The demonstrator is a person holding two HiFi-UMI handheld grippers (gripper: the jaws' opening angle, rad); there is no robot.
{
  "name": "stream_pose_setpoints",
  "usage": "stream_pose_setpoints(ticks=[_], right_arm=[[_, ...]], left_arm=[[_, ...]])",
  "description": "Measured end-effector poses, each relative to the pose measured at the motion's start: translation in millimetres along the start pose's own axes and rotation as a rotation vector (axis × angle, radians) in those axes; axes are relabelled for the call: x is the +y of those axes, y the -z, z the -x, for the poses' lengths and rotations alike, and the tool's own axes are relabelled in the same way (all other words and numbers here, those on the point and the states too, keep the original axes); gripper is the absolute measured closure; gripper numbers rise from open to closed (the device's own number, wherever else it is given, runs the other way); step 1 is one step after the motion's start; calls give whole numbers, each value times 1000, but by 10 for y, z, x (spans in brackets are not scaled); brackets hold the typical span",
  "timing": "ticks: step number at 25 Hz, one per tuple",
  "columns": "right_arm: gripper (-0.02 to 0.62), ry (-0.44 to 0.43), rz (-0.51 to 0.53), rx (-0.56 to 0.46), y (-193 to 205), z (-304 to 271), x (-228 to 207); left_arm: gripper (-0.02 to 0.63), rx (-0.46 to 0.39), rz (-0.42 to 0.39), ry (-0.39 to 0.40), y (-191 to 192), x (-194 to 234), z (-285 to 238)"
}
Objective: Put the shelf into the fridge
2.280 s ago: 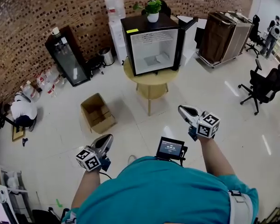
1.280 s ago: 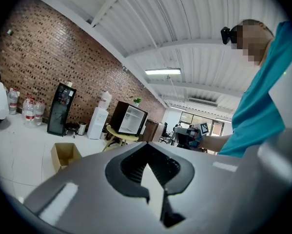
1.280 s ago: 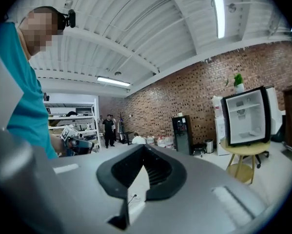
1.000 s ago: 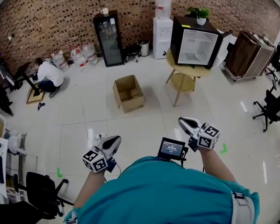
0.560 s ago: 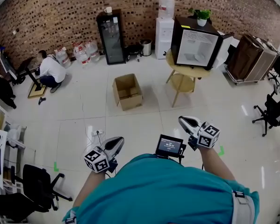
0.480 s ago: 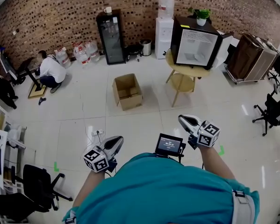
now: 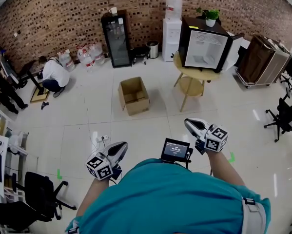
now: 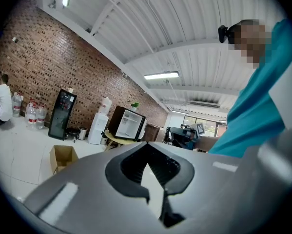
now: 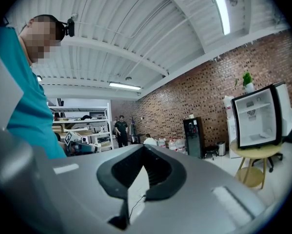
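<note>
Over white floor (image 7: 146,126) — left tongs (image 7: 120,146), right tongs (image 7: 189,124), apparently closed, empty

The fridge (image 7: 204,44) is too small to make out its inside; right of it, an office chair (image 7: 287,113) is cut off by the picture's edge.

L gripper (image 8: 150,165) fingers (image 8: 87,189) together, fridge (image 8: 128,124) beyond.

We're in an open office workspace: brick wall (image 7: 63,13) at twelve o'clock, water dispenser (image 7: 171,32) against it, office chair (image 7: 283,115) at three o'clock.
</note>
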State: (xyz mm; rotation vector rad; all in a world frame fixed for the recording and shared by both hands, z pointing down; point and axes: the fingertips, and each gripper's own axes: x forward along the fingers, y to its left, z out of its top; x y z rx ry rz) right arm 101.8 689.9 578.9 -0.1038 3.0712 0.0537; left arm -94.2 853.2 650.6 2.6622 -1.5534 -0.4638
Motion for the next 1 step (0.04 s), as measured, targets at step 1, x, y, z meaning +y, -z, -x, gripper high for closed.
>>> stream_pose_setpoints(ticks=[1], right_arm=[[595, -2, 1, 1, -2, -20, -6]], left_arm=[[607, -1, -1, 0, -15, 12, -4]])
